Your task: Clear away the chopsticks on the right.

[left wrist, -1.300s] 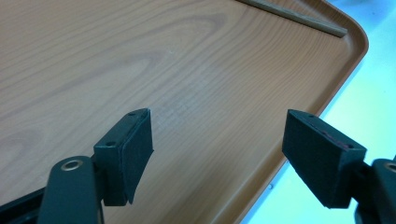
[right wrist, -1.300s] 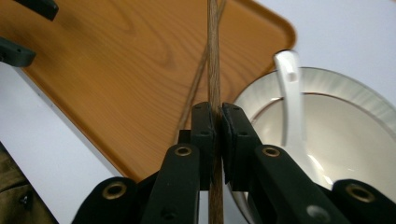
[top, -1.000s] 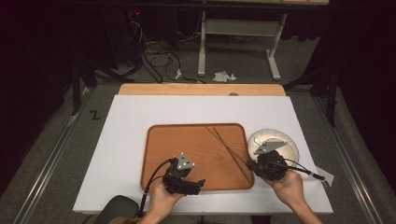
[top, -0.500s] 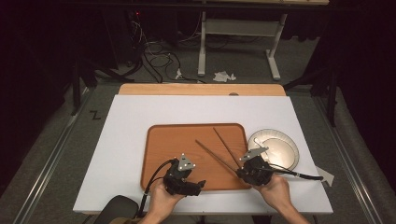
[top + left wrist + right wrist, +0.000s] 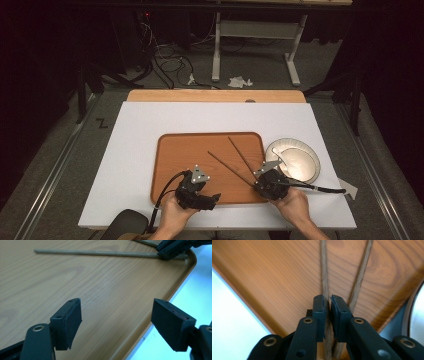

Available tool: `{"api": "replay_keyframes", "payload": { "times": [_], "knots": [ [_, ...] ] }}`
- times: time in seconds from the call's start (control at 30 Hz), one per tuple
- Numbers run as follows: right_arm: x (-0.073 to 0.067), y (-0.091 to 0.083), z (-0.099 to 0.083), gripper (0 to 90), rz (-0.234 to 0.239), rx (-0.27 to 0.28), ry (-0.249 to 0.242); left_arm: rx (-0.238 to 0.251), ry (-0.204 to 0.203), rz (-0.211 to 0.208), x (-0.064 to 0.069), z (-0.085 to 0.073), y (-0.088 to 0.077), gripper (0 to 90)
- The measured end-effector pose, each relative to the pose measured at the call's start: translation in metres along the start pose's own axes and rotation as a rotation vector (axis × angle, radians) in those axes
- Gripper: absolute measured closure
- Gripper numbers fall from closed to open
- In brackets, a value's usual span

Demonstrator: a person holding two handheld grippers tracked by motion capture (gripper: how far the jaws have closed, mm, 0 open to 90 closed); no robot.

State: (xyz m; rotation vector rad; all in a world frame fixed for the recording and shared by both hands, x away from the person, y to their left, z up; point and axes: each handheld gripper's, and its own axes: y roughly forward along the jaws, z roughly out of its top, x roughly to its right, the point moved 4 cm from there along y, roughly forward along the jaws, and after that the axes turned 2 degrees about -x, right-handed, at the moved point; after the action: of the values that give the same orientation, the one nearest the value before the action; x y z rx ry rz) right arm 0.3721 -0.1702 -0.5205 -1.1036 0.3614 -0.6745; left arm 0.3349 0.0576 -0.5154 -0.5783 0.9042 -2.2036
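1. Work in hand: a pair of chopsticks (image 5: 239,162) handled at the wooden tray (image 5: 172,160), which sits on the white table (image 5: 130,135).
2. Right gripper (image 5: 261,181) at the tray's near-right corner. In the right gripper view its jaws are pressed nearly together, pinching one chopstick (image 5: 325,277) at its near end. Second chopstick (image 5: 362,272) runs just beside the right-hand jaw; whether it is also caught lower down, cannot tell, as the sticks converge below the pads.
3. Both sticks lie low over the tray surface, fanning away from the gripper toward the tray's far side. High view shows them as a narrow V, tips apart, near ends together at the gripper.
4. Left gripper (image 5: 197,192) at the tray's near edge, jaws spread wide, nothing between them. Left gripper view looks across bare tray wood, w/ one stick (image 5: 95,253) lying well ahead and the other gripper's jaw tip (image 5: 172,248) on its end.
5. Progress, judged: grip made on at least one stick; sticks over the tray, approx. at set-down. Left to do: release, and check both sticks rest flat inside the rim.
6. Containers: tray holds the chopsticks, otherwise bare. Round plate (image 5: 280,148) just right of the tray, touching or nearly so; a white spoon-like item (image 5: 278,156) lies at its near-left part, ID uncertain.
7. Risk, judged: unpinched stick may roll on release.
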Motion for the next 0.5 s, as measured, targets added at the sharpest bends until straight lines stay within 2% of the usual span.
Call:
{"api": "replay_keyframes", "payload": {
  "times": [0.03, 0.13, 0.3, 0.5],
  "knots": [
    [0.0016, 0.0001, -0.0002, 84.2, -0.007, 0.004, -0.004, 0.000, 0.001, 0.001, 0.0000, -0.0001, -0.0002, 24.8],
    [0.0060, -0.0004, -0.0011, 84.6, -0.016, 0.009, 0.029, -0.001, 0.002, 0.000, 0.0001, -0.0001, -0.0002, 24.8],
    [0.0070, -0.0003, -0.0014, 84.3, -0.027, 0.012, 0.044, 0.000, 0.001, 0.000, 0.0002, -0.0001, -0.0002, 24.8],
    [0.0044, -0.0013, -0.0022, 78.7, -0.032, 0.038, 0.018, -0.001, -0.001, -0.002, 0.0006, -0.0001, 0.0014, 24.8]
  ]
}}
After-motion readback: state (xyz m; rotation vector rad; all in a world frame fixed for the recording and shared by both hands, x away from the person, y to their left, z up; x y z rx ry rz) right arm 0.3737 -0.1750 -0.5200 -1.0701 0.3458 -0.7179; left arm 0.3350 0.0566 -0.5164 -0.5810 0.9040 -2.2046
